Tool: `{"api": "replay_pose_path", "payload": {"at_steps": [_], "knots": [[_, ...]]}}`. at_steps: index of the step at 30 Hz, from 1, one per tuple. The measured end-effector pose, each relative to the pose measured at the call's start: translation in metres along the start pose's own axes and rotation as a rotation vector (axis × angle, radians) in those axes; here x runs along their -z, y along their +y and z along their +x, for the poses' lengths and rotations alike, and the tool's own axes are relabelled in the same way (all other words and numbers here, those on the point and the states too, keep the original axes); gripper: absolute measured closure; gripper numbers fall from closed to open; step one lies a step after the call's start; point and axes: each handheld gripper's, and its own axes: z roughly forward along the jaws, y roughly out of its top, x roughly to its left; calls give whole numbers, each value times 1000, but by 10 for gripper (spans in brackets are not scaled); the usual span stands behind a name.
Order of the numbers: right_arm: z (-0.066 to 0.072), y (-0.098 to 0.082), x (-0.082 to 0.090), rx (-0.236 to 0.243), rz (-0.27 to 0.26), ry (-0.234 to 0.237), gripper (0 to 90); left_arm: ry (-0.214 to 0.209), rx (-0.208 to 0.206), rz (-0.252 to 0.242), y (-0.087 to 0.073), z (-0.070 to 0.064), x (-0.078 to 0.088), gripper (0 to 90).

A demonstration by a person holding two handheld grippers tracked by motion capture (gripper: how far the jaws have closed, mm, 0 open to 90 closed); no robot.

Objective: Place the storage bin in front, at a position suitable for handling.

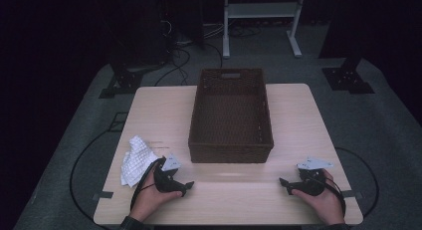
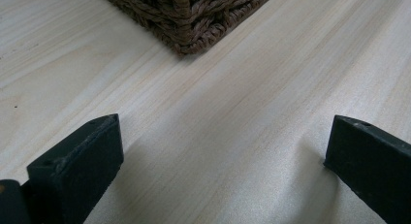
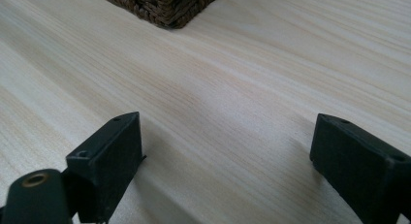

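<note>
You rest both grippers on the near edge of the table, jaws wide apart and empty; the left gripper sits just beside the white cloth, handiest to lift it into the wicker basket; the right gripper waits well apart.

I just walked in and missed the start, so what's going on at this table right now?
A person sits at a wooden table with a left gripper and a right gripper, both resting low on the near edge, jaws open and holding nothing. A brown woven basket stands in the middle, apparently empty. A crumpled white checked cloth lies just beside the left gripper, untouched.
</note>
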Motion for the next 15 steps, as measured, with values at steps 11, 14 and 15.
{"api": "replay_pose_path", "payload": {"at_steps": [11, 14, 15], "knots": [[0, 0, 1, 3, -6, 0, 141, 0, 0, 0, -1, 0, 1, 0], [1, -1, 2, -1, -10, -1, 189, 0, -1, 1, -1, 0, 1, 0], [2, 0, 3, -1, -8, 1, 232, 0, -1, 1, -1, 0, 1, 0]]}}
